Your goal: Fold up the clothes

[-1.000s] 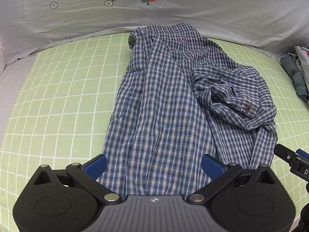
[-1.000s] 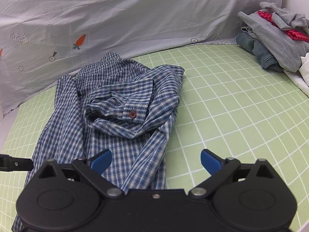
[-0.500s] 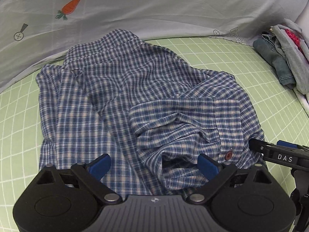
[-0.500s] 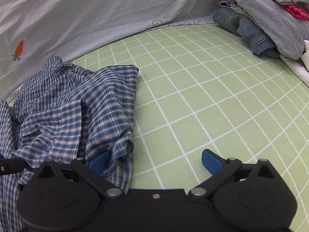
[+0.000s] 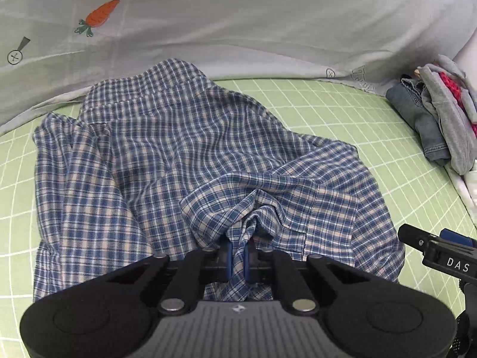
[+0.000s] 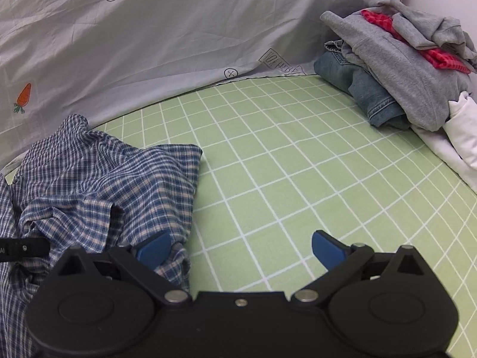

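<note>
Garment: a blue-and-cream checked shirt (image 5: 167, 161) lies spread but rumpled on the bed, its collar end toward the far edge, its near end bunched.
Sleeve: one sleeve lies crumpled on top of the shirt body at the near right, its cuff area gathered into a peak.
Left gripper (image 5: 237, 256): its jaws have just been closing and are now clamped together on a pinched ridge of checked fabric from the crumpled sleeve; cloth shows between the blue pads.
Right gripper (image 6: 240, 246): jaws stand wide apart. The left pad (image 6: 153, 249) sits at the shirt's right edge, with cloth beside and under it; the right pad is over bare sheet. Nothing is pinched.
Bed sheet (image 6: 298, 179): light green with a white grid, bare to the right of the shirt.
Backdrop: a grey cloth (image 5: 238, 24) printed with carrots and small symbols rises behind the bed.
Other clothing: a pile (image 6: 396, 56) of grey, red and denim pieces sits at the far right corner, well apart from the shirt.
Step in hand: judged to be securing the bunched sleeve, an early stage; no neat fold is visible yet.
Next move calls for: the right gripper likely needs to close on the shirt's edge, then both should draw the sleeve out flat before folding it across the body.
Risk: the left pinch may hold more than one layer, dragging the body along.
</note>
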`<move>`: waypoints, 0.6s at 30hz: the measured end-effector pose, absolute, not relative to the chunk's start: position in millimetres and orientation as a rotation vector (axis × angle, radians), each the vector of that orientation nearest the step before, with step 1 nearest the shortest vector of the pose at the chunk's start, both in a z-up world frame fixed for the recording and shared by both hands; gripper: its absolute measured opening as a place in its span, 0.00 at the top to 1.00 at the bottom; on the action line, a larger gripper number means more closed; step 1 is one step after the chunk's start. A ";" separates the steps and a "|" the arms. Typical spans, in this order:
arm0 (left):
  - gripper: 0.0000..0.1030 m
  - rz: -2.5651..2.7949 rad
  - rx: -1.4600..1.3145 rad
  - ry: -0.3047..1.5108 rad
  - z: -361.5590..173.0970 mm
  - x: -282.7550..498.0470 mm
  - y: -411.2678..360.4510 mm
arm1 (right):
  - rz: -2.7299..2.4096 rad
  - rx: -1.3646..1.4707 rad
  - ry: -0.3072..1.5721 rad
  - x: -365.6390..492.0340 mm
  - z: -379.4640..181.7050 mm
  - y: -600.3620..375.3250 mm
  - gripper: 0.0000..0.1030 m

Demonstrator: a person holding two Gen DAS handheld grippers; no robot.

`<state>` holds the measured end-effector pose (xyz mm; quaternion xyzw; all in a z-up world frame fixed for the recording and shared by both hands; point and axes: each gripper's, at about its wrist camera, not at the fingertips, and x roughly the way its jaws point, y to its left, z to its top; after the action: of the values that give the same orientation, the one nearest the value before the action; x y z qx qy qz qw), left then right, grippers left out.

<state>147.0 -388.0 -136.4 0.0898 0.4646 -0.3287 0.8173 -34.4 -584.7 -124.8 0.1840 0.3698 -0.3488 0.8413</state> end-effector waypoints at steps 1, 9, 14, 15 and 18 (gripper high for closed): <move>0.94 -0.685 0.170 0.967 -128.3 146.9 -381.5 | -0.740 0.388 0.781 -34.1 -123.9 -585.1 0.01; 0.94 -0.539 0.009 0.813 -69.2 165.0 -322.5 | -0.699 0.372 0.821 -27.0 -133.9 -567.9 0.01; 0.94 -0.404 -0.035 0.828 -65.2 189.3 -290.4 | -0.648 0.334 0.838 -15.7 -136.9 -554.8 0.01; 0.95 -0.378 -0.046 0.838 -67.7 194.4 -283.0 | -0.639 0.326 0.840 -14.0 -137.1 -552.9 0.01; 0.95 -0.328 -0.070 0.865 -75.3 205.8 -267.3 | -0.619 0.307 0.848 -10.5 -137.1 -548.2 0.01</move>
<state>205.8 -267.3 -75.3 -0.0338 0.4174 -0.1580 0.8943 -10.5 -548.2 -137.1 0.1458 0.4031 -0.2945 0.8541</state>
